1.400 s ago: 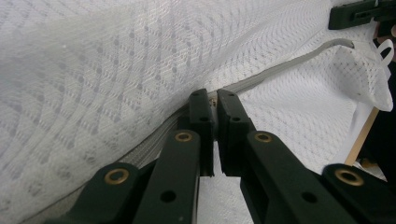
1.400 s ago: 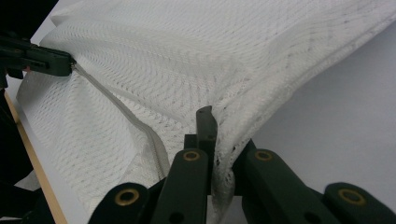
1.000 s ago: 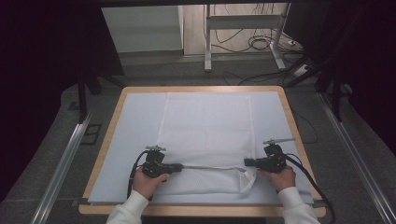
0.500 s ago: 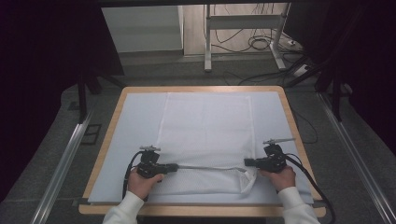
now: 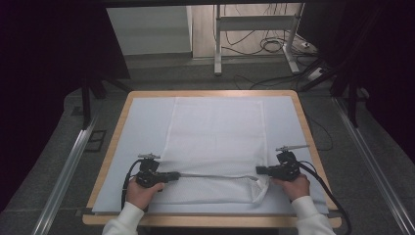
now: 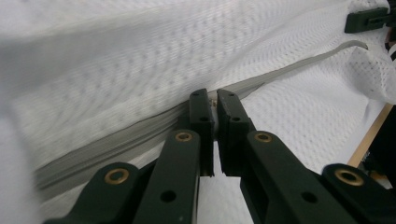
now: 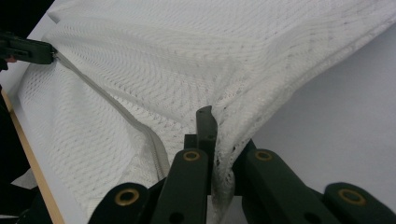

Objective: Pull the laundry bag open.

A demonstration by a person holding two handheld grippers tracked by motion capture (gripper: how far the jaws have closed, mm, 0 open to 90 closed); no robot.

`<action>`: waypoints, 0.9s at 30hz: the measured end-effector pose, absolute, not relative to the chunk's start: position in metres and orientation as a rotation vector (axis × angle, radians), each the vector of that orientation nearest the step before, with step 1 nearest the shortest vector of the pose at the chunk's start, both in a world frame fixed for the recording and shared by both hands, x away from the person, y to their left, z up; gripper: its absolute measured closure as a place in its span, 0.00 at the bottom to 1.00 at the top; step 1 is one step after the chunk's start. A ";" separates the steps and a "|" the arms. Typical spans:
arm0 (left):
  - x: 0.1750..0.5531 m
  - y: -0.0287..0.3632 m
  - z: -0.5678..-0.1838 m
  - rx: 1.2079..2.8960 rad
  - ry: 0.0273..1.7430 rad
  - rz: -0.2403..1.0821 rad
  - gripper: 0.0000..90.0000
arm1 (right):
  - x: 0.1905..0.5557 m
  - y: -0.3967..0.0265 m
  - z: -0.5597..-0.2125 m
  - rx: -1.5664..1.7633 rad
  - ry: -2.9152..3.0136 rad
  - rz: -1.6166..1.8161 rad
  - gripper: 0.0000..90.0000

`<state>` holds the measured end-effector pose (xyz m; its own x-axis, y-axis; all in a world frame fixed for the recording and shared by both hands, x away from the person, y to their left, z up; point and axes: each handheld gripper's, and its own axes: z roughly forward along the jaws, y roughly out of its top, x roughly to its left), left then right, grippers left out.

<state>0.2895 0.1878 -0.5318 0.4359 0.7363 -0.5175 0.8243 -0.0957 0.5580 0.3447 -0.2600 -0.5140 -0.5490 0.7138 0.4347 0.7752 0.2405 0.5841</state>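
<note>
Pinching the zip (image 5: 215,176), the left gripper (image 5: 172,176) clenched; right gripper (image 5: 259,170) clamped the bag (image 5: 215,137) beside it: light, limp mesh.

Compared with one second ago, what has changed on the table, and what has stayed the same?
The left hand-held gripper, shut on the zipper of the white mesh bag, has slid to the left along it, away from the other gripper. The right hand-held gripper stays in place, clamped on the bag's right edge. The bag lies flat on the table as before.
</note>
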 end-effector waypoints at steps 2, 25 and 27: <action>0.288 0.191 -0.531 1.851 1.332 -0.129 0.96 | 0.345 -0.260 -0.514 -1.449 -2.414 -1.206 0.98; 0.279 0.222 -0.532 1.807 1.375 -0.103 0.96 | 0.345 -0.260 -0.515 -1.451 -2.418 -1.201 0.98; 0.278 0.229 -0.532 1.796 1.383 -0.099 0.96 | 0.345 -0.261 -0.515 -1.452 -2.412 -1.202 0.98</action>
